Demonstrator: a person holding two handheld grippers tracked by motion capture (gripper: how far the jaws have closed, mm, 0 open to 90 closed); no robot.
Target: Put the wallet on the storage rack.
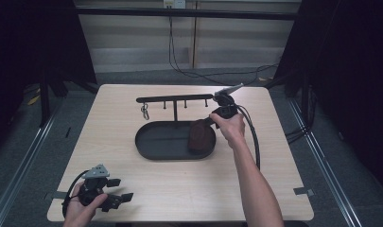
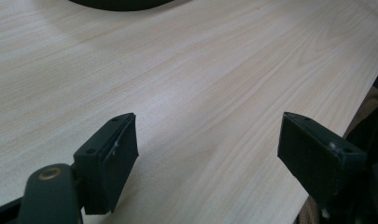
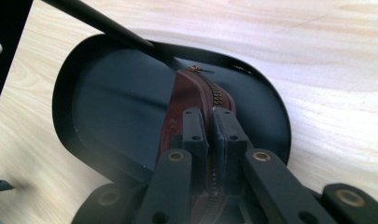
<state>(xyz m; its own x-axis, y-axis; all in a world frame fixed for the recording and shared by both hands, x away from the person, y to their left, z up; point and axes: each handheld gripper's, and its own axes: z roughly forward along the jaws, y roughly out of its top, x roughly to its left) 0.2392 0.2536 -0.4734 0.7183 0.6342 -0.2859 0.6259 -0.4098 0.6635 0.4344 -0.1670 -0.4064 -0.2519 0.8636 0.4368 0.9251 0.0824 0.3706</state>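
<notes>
A brown zip pouch (image 3: pixel 196 98) is pinched at its zipper edge by the right gripper (image 3: pixel 209 122) and is being set into the right end of the black tray (image 1: pixel 151 146). Judged next: the jaws are to be released. The left gripper (image 2: pixel 207 149) is held open, idle, at the near left.

The desk (image 1: pixel 132 189) is pale wood-grain laminate, smooth with a soft sheen. The oval tray (image 3: pixel 107 93) at the frame's middle looks like matt black painted metal, as does the hook rack (image 1: pixel 175 99) above it. The pouch (image 3: pixel 196 93) in the tray is brown leather-like material, slightly glossy, with a brass-coloured metal zip. Both the left tool (image 2: pixel 205 154) and the right tool (image 3: pixel 210 126) are matt black plastic with dull rubbery pads and brass-coloured rivets.
</notes>
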